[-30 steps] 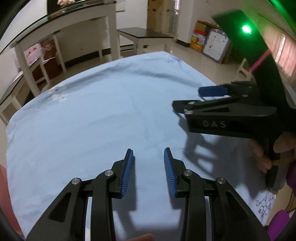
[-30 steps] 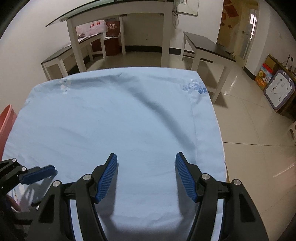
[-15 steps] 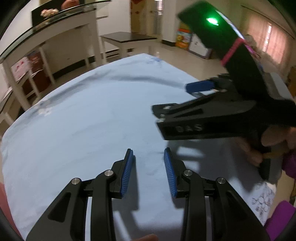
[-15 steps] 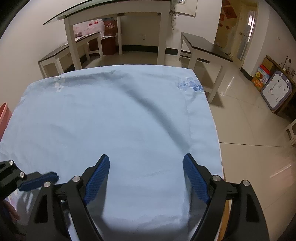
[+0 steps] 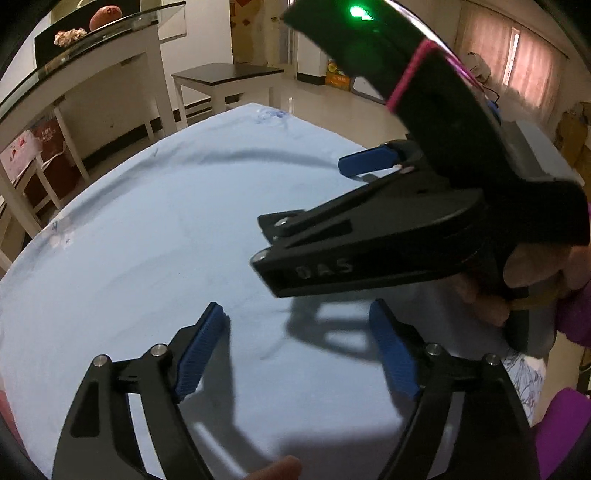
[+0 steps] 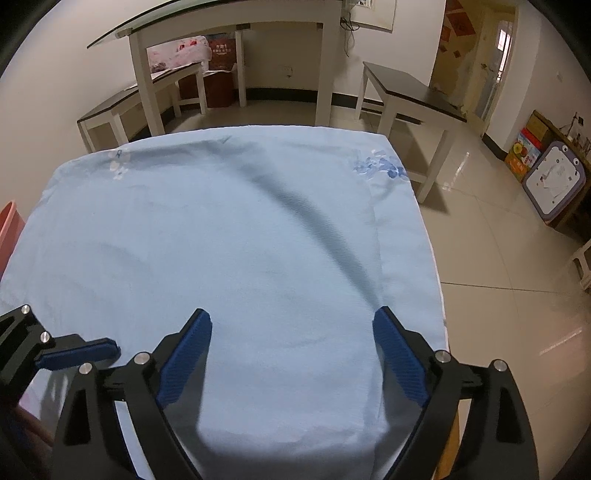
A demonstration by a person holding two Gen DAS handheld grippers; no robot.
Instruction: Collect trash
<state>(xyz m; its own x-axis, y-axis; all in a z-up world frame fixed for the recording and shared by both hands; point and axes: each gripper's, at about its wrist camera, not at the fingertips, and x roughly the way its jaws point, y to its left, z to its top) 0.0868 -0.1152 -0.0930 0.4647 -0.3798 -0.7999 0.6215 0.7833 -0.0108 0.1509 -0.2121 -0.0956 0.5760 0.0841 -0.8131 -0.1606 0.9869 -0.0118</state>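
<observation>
Left gripper: black two-finger left gripper [image 5: 297, 341] with ribbed blue pads, lowest in the left wrist view; jaws were opening, already wide apart, nothing between them, only cloth beneath.
Right gripper: black two-finger right gripper [image 6: 291, 349], blue pads likewise; jaws were opening, nearly at full spread, nothing held. Seen side-on in the left wrist view, it hung above the cloth at the right, a green light glowing on its upper housing.
Hand: a hand [image 5: 532, 273] wrapped the right gripper's handle at the right edge of the left wrist view; a purple sleeve [image 5: 572, 314] showed just behind it.
Neighbouring tip: one blue-padded finger [image 6: 79, 352] of the left gripper entered the right wrist view from the lower left, just beside the right gripper's left finger, apart from it.
Table: table covered by a pale blue cloth [image 6: 229, 236] with small blue flower prints at the far corners; a dark curved shadow crossed it.
Trash: none could be made out on the cloth in either view; its whereabouts could not be told.
Left edge: a sliver of a pink object [image 6: 9, 225], too little visible to identify.
Farther off: white-legged glass-topped table [image 6: 229, 22] against the wall, low dark-topped white bench [image 6: 410, 92] to its right, glossy beige tiled floor [image 6: 498, 229] around them.
</observation>
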